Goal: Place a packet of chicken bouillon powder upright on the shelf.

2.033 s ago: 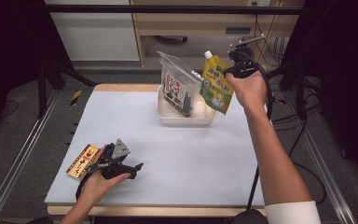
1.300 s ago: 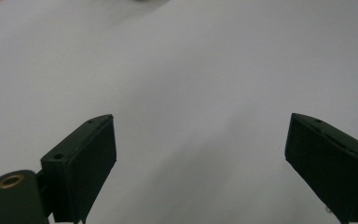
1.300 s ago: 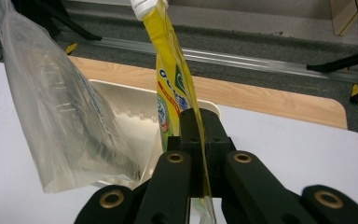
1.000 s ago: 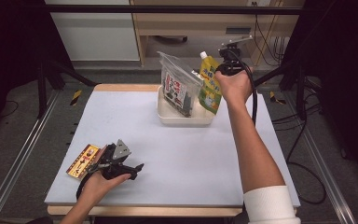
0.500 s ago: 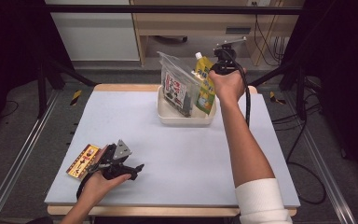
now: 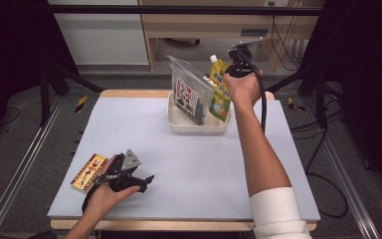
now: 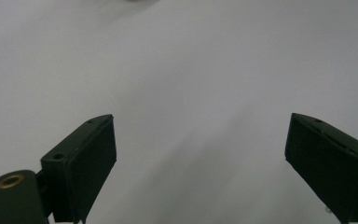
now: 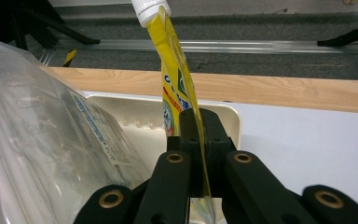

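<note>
My right gripper is shut on a yellow spouted pouch with a white cap, holding it upright in the cream tray at the table's far side. In the right gripper view the pouch stands edge-on, pinched between the two black jaws of the gripper. A clear plastic bag with a printed packet leans in the same tray, left of the pouch. My left gripper rests on the mat near the front left, jaws wide apart with nothing between them.
A small yellow and red packet lies flat at the front left, just beside the left hand. The grey mat covers the tabletop. A wooden table edge runs behind the tray, with metal rails and cables beyond.
The right hand has carried the yellow pouch leftward and down, from beside the tray's right edge into the tray next to the clear bag. The left gripper has stayed put.
</note>
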A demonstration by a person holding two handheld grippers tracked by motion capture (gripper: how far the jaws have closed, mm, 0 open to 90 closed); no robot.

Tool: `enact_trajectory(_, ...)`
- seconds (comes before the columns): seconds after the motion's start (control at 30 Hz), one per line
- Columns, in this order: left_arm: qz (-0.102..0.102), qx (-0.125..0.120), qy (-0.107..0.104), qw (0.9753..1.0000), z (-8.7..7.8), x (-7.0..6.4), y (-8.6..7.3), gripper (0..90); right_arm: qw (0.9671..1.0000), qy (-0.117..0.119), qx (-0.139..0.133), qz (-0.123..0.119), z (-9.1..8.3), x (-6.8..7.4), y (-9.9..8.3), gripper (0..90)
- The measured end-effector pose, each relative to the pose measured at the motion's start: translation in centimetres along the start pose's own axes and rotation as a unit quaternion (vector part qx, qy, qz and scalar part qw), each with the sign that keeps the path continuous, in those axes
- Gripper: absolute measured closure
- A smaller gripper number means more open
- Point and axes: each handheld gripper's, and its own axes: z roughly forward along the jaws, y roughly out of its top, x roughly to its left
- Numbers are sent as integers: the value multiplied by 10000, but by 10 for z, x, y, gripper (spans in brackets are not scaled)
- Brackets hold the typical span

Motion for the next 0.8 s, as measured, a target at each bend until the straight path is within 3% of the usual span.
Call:
enact_trajectory(0.1,0,9,-13,10000,0,0,0,86,10000,-61,39,-37,0,1,1,898)
enact_trajectory(0.4,16,7,-12,10000,1,-1,0,86,9997,46,160,-153,11,15,2,896)
enact_trajectory(0.8,23,24,-23,10000,2,-1,0,85,9997,218,-103,-4,26,19,-2,900)
